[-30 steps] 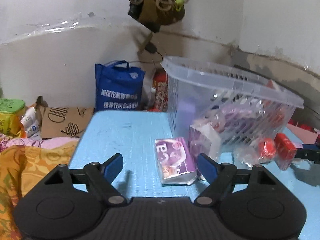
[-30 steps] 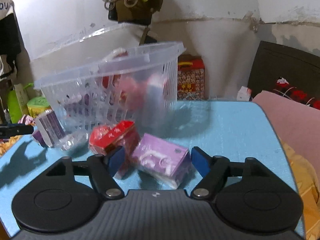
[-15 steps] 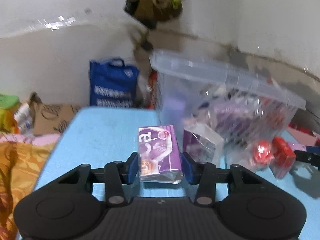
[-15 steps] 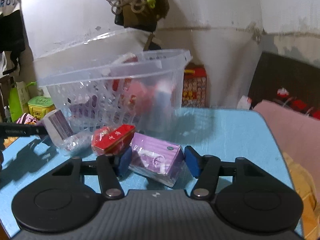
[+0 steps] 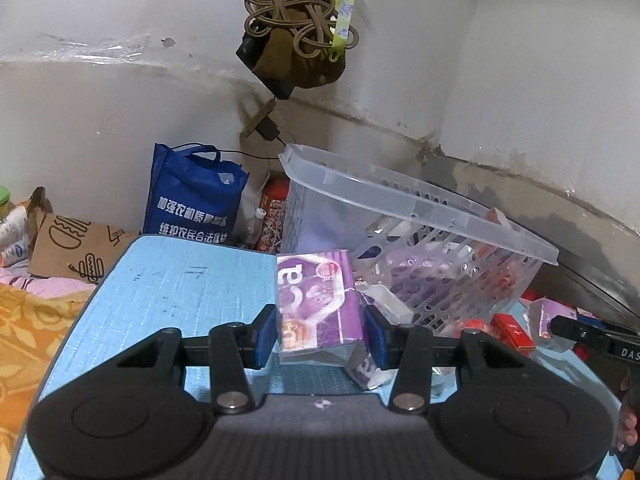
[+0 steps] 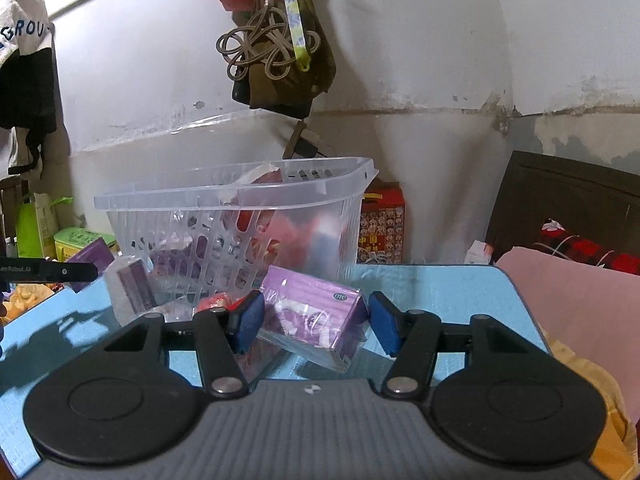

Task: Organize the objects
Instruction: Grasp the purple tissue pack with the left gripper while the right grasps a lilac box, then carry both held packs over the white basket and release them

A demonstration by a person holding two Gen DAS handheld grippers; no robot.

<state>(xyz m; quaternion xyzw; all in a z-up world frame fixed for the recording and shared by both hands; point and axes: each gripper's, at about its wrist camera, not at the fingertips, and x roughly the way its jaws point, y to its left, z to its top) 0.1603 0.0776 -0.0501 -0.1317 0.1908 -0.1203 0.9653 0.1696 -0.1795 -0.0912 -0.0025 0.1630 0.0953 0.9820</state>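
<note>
**Both grippers loaded, basket half filled**

Left wrist view: your left gripper is clamped on a purple packet, a blue pad pressed to each side, and the packet sits clear of the blue tabletop at its front edge. Straight ahead stands the clear plastic basket, tilted in this view, with purple and red packs already showing through its slotted wall. Beside its base a second wrapped purple pack lies just under your right-hand pad, and red boxes wait further right — those remain to be sorted.

Right wrist view: your right gripper holds a purple box marked OTC. The left pad is against it; the right pad looks to be at its corner, so judge that grip as light. The box hangs skewed, one end lower. The basket is just behind it, and a red pack and a wrapped purple carton lie loose on the table at its foot.

Reckon the job partway done: several items binned, two in hand, at least four on the table.
</note>
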